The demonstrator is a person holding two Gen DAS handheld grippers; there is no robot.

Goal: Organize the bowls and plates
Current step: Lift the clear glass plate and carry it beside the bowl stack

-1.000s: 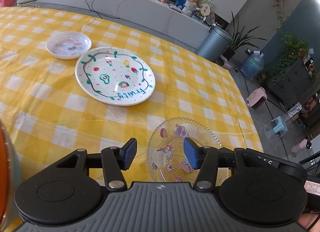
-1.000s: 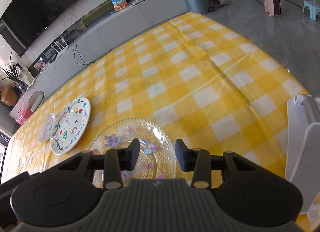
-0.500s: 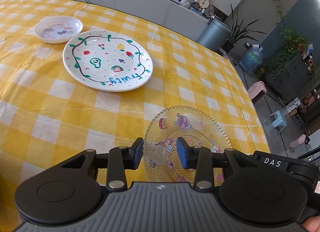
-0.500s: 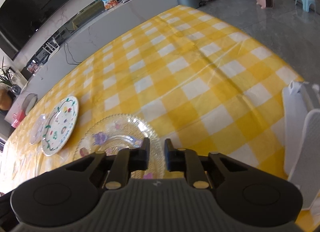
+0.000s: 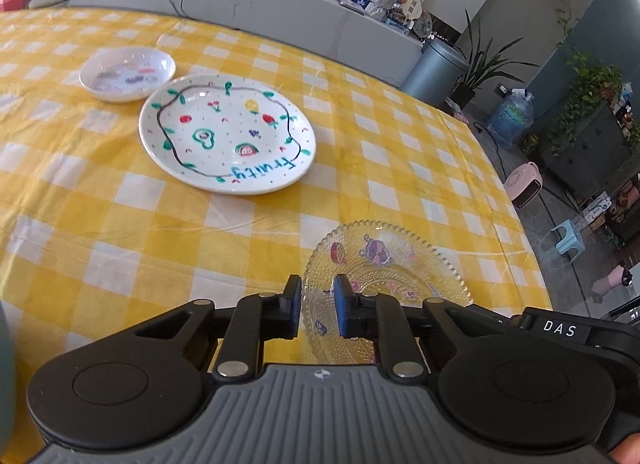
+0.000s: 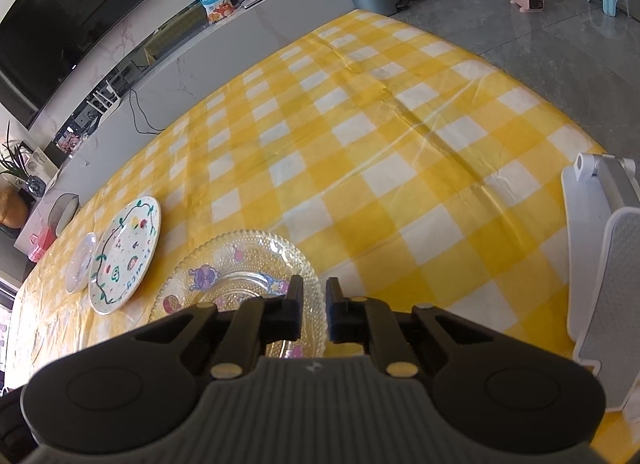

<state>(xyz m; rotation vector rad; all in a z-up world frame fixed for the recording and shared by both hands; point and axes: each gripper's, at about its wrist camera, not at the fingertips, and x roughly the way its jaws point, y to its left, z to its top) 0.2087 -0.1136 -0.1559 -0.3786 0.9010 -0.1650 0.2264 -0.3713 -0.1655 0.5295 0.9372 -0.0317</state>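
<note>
A clear glass plate (image 5: 384, 264) with cartoon prints lies on the yellow checked tablecloth near the table's front. My left gripper (image 5: 317, 304) straddles the plate's left rim. Its jaws are closing, with a gap still showing beside the rim. In the right wrist view the glass plate (image 6: 240, 264) has its right rim inside my right gripper (image 6: 314, 302), whose jaws are closing down to a narrow slit on it. Farther back lie a white fruit-pattern plate (image 5: 228, 135) and a small white dish (image 5: 127, 73), side by side.
A white rack (image 6: 600, 264) stands upright at the table's right edge. The table's far edge drops to a grey floor with a bin (image 5: 434, 67) and a pink heater (image 5: 524, 185). A pink box (image 6: 40, 244) sits at the far left corner.
The jaws of both grippers have narrowed from wide apart to close around opposite rims of the glass plate. The plates and the dish lie where they were.
</note>
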